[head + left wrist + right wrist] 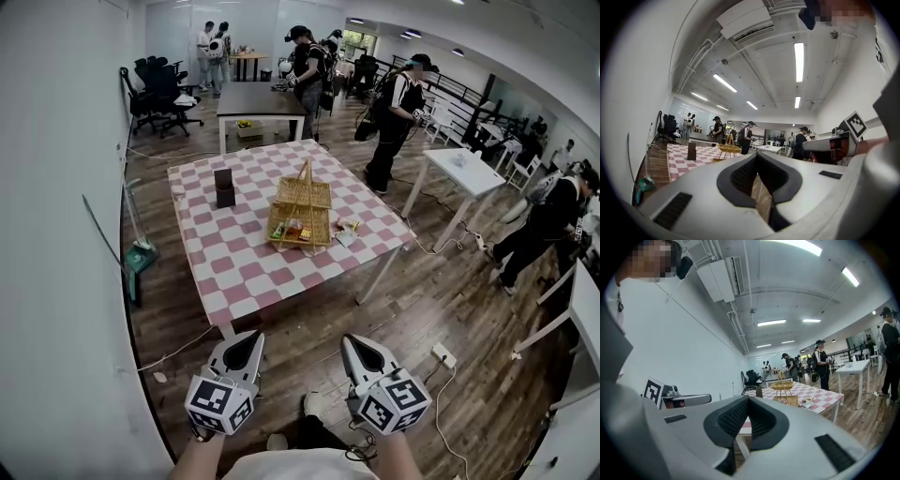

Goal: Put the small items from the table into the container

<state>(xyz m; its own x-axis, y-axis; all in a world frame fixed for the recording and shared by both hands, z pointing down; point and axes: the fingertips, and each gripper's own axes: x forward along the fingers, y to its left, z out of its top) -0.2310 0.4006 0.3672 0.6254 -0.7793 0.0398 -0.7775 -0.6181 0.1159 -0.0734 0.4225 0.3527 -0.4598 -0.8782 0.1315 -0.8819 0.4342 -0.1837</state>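
In the head view, small items are seen on the checkered counter just beside the wicker basket, and others inside it. Only the basket's side is shown in the gripper views. The left hand-held gripper and right hand-held gripper are held well apart from the counter, jaws pressed together on nothing.

You face a checkered table at frame centre. On it stand a basket right of middle and a dark box to its upper left. Small items lie just right of the basket.
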